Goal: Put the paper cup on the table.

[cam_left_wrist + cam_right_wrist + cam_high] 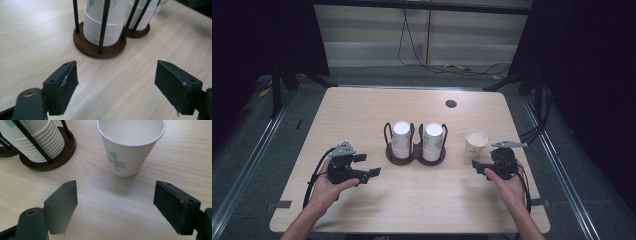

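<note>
Centre-right of high view: loose paper cup [476,142] upright beside cup rack [415,155], just ahead of R gripper [480,167], jaws wide, empty, lined up for grab. L gripper [367,165] open, idle, lower left.

Light wooden table [362,115], cup holder [415,154], paper cup [475,143]

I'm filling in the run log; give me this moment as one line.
left tool: open, empty, facing cup holder | right tool: open, empty, short of loose paper cup | cup: upright on table
</note>
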`<control>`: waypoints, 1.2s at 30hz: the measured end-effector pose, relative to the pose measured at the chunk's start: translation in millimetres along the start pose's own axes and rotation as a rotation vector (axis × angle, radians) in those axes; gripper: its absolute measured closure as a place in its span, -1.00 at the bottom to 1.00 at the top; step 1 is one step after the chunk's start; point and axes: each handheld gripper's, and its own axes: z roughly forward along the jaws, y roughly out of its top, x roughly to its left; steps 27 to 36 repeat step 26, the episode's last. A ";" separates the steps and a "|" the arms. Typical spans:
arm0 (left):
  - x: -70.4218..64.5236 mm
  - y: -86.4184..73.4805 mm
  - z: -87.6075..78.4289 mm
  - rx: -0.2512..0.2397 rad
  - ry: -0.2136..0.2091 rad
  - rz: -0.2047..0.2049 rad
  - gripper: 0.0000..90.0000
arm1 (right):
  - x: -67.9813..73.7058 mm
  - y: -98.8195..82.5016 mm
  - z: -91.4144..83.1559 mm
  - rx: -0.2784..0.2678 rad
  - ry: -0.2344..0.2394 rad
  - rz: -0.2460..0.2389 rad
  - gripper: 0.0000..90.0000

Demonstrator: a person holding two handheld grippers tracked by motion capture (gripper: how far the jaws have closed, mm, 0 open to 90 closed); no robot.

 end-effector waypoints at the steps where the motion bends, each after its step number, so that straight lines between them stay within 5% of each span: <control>1: -0.2 -1.1 -1.2 0.003 0.006 0.004 -0.59 | 0.8 -2.0 -3.2 0.000 -0.004 0.003 -0.58; 11: -2.4 -19.8 -8.9 0.001 0.027 -0.067 -0.58 | 23.4 -30.9 -21.2 -0.114 -0.002 0.004 -0.60; 19: -7.1 -31.9 -6.4 0.035 0.030 -0.032 -0.60 | 34.9 -47.5 -5.6 -0.083 0.003 0.009 -0.55; 23: -9.6 -39.6 -1.9 0.034 0.067 -0.035 -0.59 | 38.3 -50.8 -1.2 -0.076 -0.010 -0.013 -0.55; 36: -10.6 -39.4 -0.2 0.017 0.068 -0.052 -0.59 | 38.5 -51.2 1.4 -0.074 -0.025 -0.033 -0.55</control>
